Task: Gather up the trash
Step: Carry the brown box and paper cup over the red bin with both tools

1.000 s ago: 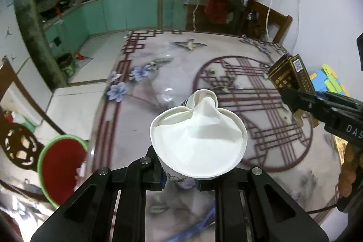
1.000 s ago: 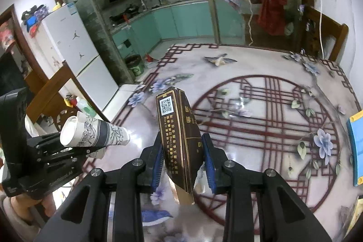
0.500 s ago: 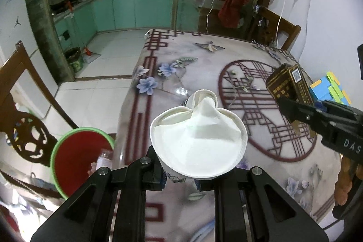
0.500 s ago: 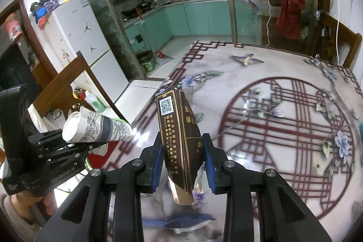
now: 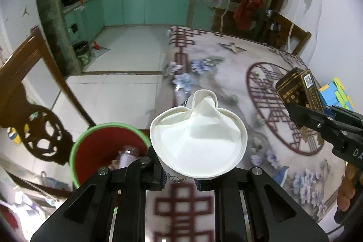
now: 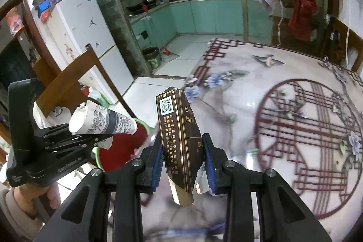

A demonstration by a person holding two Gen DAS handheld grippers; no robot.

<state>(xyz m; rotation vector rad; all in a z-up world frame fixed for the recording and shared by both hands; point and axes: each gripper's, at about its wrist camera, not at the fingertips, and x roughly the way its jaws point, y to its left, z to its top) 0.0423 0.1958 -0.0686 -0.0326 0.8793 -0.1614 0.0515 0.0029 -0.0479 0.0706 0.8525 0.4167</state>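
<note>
— What have I got in the left tongs (image 5: 180, 176) right now?

— From where I sit, they are clamped on the crumpled paper cup (image 5: 198, 140). Its white mouth faces my left camera, pinched out of round, and in the right camera I can see its side with a grey floral print (image 6: 103, 120), lying almost level across the tongs (image 6: 90, 137).

— And the right tongs (image 6: 183, 162)?

— Closed on the dark brown cigarette pack (image 6: 179, 140). It stands upright between the blue pads (image 6: 157, 162), gold lettering down its face and a small QR code near the top. A torn bit of white paper (image 6: 200, 178) shows at its lower right corner, by the right pad. In the left camera I see the same pack (image 5: 299, 92) sticking up from the right tongs (image 5: 304, 110) at the right edge.

— Where is the bin?

— The red bin with the green rim (image 5: 78, 146) sits on the floor just beside the tabletop (image 5: 226, 65), low and left in my left view, next to a dark wooden chair (image 5: 29, 92). Something pale lies inside it, too blurred for me to name. The cup sits above the tabletop's edge, near the bin. In the right view the bin (image 6: 120, 146) shows between the two tongs, below the cup.

— Anything else on the tabletop?

— Its printed cloth with red lattice and blue flowers, and some blue and green blocks (image 5: 335, 92) at the far right.
</note>
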